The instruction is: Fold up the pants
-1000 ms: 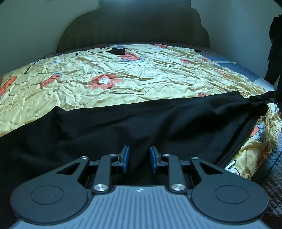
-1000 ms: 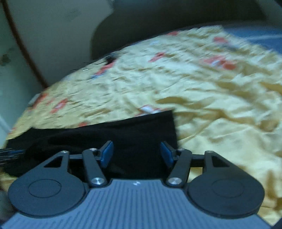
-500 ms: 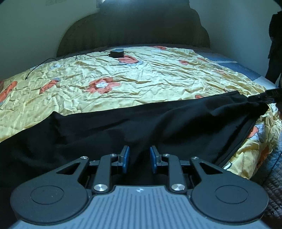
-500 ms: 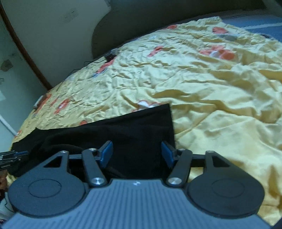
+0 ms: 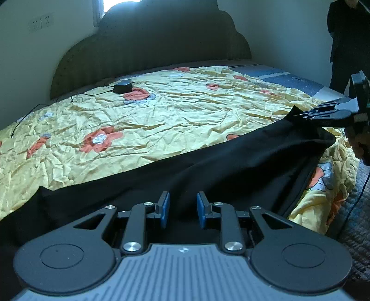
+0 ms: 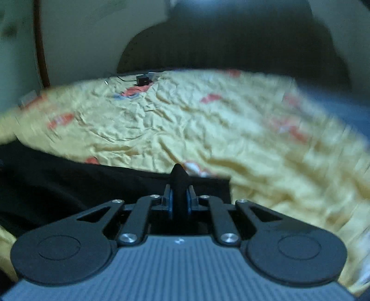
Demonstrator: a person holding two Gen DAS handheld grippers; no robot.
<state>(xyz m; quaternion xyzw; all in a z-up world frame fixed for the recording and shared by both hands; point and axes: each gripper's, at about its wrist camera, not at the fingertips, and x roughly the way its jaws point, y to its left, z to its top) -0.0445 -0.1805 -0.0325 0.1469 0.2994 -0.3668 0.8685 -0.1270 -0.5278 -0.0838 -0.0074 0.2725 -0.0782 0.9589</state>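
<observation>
black pants (image 5: 208,166) lie stretched along the near edge of the bed, on the yellow floral sheet (image 5: 161,120). right gripper (image 6: 179,196) just snapped closed, pinching a bunched corner of the fabric. left gripper (image 5: 181,209) sits narrowly parted over the cloth; can't tell if it's gripping. lots of bare sheet beyond, up to the headboard (image 5: 150,46).

Readable text: none in either view.
Gripper body (image 5: 182,266): one small pale mark at the top centre of the ribbed grey plate, too small to read.
Second gripper body (image 6: 179,261): the same small mark, blurred, not readable.
Wall sockets (image 5: 41,22): no lettering that can be made out.
</observation>
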